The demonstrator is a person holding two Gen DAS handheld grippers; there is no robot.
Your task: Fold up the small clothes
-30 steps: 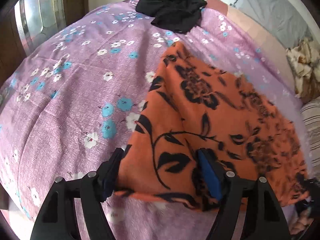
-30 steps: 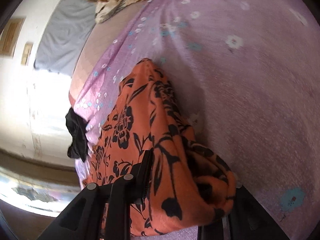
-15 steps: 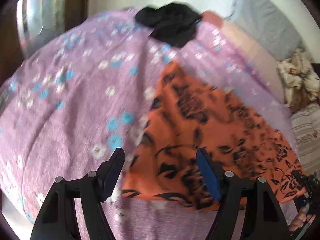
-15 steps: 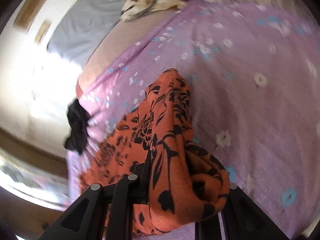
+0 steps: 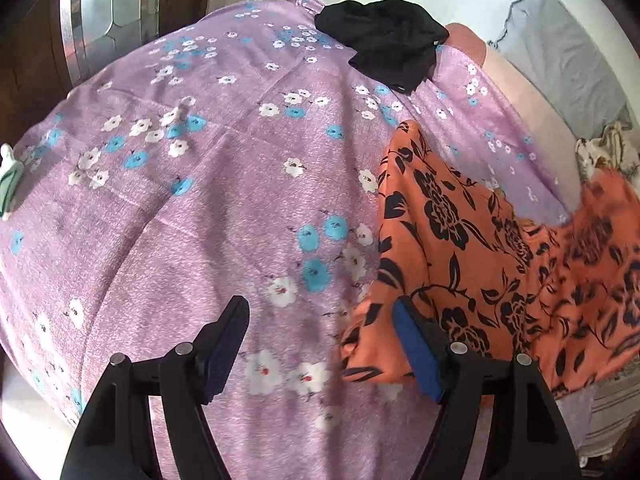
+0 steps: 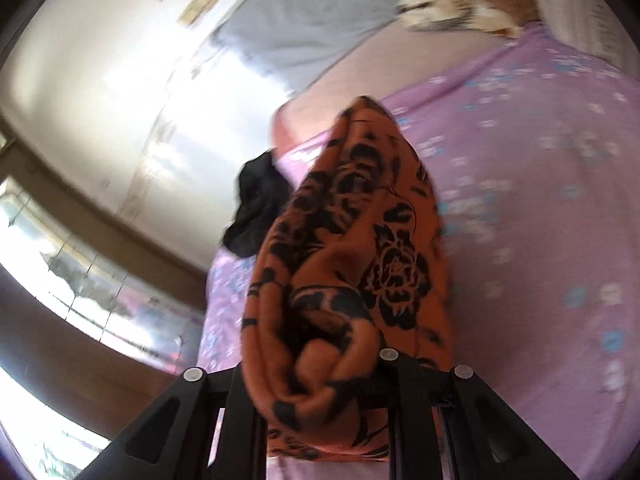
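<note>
An orange garment with black flowers (image 5: 492,248) lies partly on the purple floral bedsheet (image 5: 208,216) at the right of the left wrist view. My left gripper (image 5: 320,348) is open and empty; its right finger (image 5: 416,352) sits at the garment's near left corner. My right gripper (image 6: 316,364) is shut on a bunched part of the orange garment (image 6: 352,264) and holds it lifted above the bed. The fingertips are hidden by the cloth.
A black garment (image 5: 388,40) lies at the far edge of the bed, also in the right wrist view (image 6: 256,208). A grey pillow (image 5: 560,52) and a brown patterned cloth (image 5: 608,152) lie at the right. A window (image 6: 80,288) is beyond the bed.
My left gripper let go of the garment's corner and moved left off it. My right gripper lifted its bunched end higher and swung it, dragging the garment to the right.
</note>
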